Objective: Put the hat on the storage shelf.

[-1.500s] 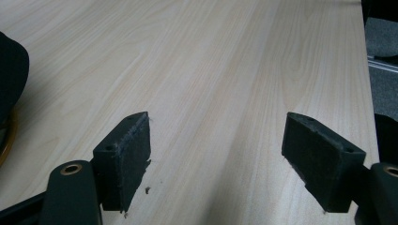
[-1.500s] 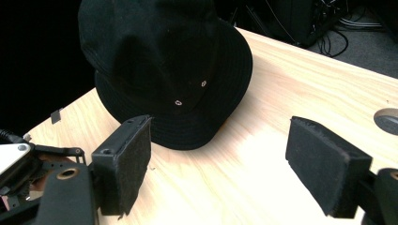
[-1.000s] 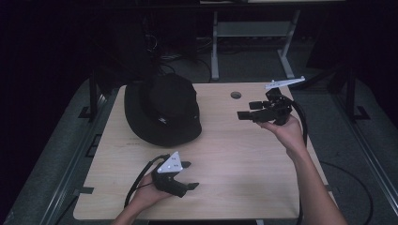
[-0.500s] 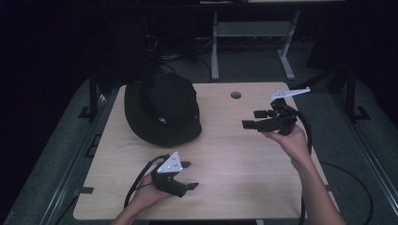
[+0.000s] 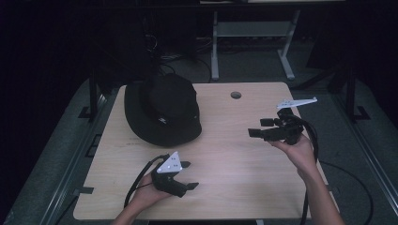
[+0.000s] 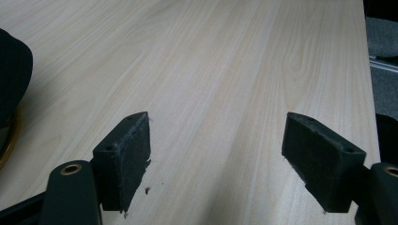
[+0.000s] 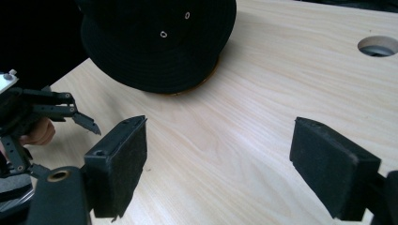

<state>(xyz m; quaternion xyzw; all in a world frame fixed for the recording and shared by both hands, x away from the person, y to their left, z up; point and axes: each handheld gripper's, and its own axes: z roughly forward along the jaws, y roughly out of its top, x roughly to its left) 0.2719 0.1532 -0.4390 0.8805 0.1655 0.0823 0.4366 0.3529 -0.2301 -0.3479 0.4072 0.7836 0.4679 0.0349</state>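
Black hat (image 5: pixel 162 115) is seen brim-down on the left rear part of the desk (image 5: pixel 225 159), untouched by either tool. In the left gripper view only a sliver of the hat (image 6: pixel 11 79) is caught at the left edge.

Left gripper (image 5: pixel 187 175) is held low at the near left of the desk, just in front of the hat and apart from it. It is gripped from below and behind by the left hand (image 5: pixel 143 197), forearm entering from the bottom edge, wrist roughly level. The grey three-cornered plate is turned up, and the jaws are pointed to the right across the desk. Jaws are spread wide, nothing between them (bare wood is seen in the gap in the left gripper view).

Right gripper (image 5: pixel 258 127) is held raised over the right side of the desk, well apart from the hat. It is cradled from underneath by the right hand (image 5: pixel 295 150), palm up, forearm angled in from the bottom right. The jaws are aimed left, toward the hat. Jaws are likewise wide apart and empty; in the right gripper view the hat (image 7: pixel 159 42) is framed beyond them at upper left, with the left gripper (image 7: pixel 70 115) at the left edge and the desk's cable hole (image 7: pixel 378 46) at upper right.
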